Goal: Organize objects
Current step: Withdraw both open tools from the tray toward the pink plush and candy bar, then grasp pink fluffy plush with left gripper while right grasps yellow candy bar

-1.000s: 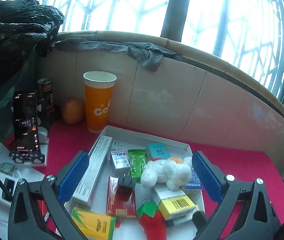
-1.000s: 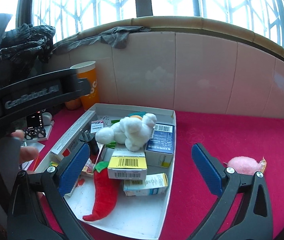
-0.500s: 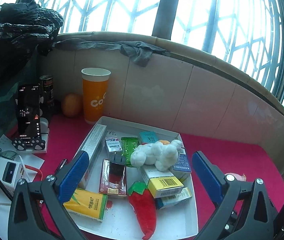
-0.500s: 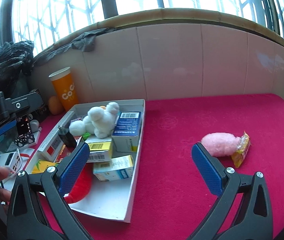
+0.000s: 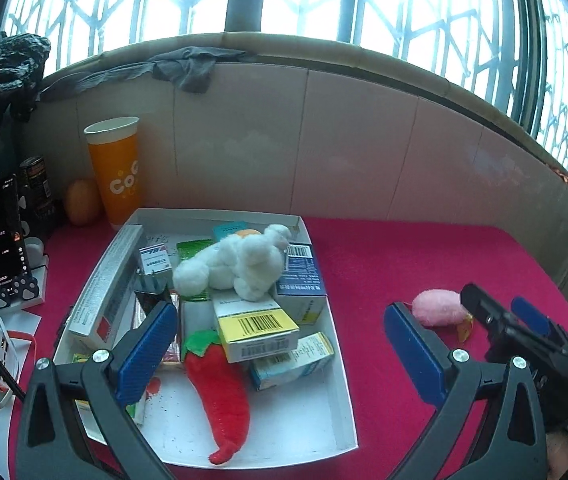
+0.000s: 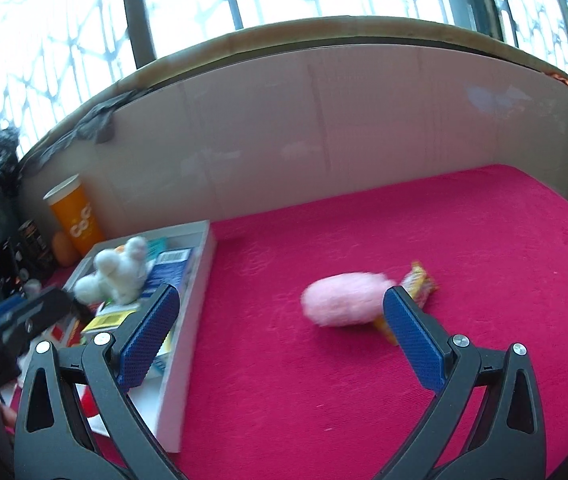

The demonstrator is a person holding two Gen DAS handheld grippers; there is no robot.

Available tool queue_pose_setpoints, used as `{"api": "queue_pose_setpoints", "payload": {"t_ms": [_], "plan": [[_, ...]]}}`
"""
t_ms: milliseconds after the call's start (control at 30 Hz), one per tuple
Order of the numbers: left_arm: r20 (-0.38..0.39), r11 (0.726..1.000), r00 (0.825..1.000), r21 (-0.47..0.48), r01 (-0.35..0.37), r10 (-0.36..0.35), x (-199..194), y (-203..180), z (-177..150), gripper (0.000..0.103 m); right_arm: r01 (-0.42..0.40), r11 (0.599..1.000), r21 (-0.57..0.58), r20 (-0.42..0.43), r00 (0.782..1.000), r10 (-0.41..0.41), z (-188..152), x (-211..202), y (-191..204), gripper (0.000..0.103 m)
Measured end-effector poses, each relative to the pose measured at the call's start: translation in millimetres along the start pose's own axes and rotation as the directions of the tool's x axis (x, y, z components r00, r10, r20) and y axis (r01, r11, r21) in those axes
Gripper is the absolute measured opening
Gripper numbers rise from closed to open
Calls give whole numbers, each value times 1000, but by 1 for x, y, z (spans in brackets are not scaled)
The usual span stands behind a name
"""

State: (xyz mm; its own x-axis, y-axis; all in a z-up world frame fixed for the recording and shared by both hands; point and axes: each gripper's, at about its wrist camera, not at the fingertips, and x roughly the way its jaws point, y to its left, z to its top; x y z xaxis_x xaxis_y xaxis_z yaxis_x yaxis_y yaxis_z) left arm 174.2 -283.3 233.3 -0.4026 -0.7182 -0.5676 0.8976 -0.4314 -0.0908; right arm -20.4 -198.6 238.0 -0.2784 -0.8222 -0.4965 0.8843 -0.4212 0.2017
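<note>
My tabletop [image 6: 363,380] wears matt, napped red cloth. The pink toy [image 6: 341,300] looks fluffy, the white plush [image 5: 240,264] woolly. The tray [image 5: 341,380] is smooth white card; the wall tiles [image 5: 343,152] shine glossy.

Left tool [image 5: 280,344] and right tool [image 6: 280,334] both empty, blue-padded jaws spread wide.

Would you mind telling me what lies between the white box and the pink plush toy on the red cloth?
Nothing: in the right wrist view, only bare red cloth separates the white box from the pink plush toy.
</note>
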Motion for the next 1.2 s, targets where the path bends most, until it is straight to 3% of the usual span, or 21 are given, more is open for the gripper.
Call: {"api": "queue_pose_setpoints", "payload": {"t_ms": [200, 367, 567, 733, 867, 1000, 1100, 1200], "plan": [[-51, 996, 998, 89, 27, -22, 15, -31, -10, 103, 144, 980, 140, 1, 989, -145, 12, 6, -71, 103], [-76, 988, 996, 148, 53, -42, 24, -52, -21, 103, 206, 959, 197, -112, 976, -187, 6, 29, -123, 103], [-110, 981, 993, 186, 61, -40, 34, -64, -30, 103, 152, 988, 40, -257, 957, -137, -9, 58, -118, 103], [-116, 981, 993, 186, 55, -34, 37, -65, -30, 103, 167, 977, -130, -338, 919, -202, -17, 86, -90, 103], [-115, 980, 993, 192, 51, -29, 35, -65, -29, 103, 244, 953, -178, -311, 905, -290, -8, 99, -86, 103], [-112, 980, 993, 195, 45, -23, 36, -63, -26, 103, 338, 932, -128, -278, 890, -361, -1, 90, -115, 103], [-129, 976, 991, 210, 55, -28, 43, -68, -20, 103, 346, 937, -57, -299, 889, -347, 2, 86, -145, 103], [-128, 966, 990, 244, 89, -59, 51, -85, -5, 103, 250, 968, -38, -304, 919, -249, 5, 85, -157, 103]]}}
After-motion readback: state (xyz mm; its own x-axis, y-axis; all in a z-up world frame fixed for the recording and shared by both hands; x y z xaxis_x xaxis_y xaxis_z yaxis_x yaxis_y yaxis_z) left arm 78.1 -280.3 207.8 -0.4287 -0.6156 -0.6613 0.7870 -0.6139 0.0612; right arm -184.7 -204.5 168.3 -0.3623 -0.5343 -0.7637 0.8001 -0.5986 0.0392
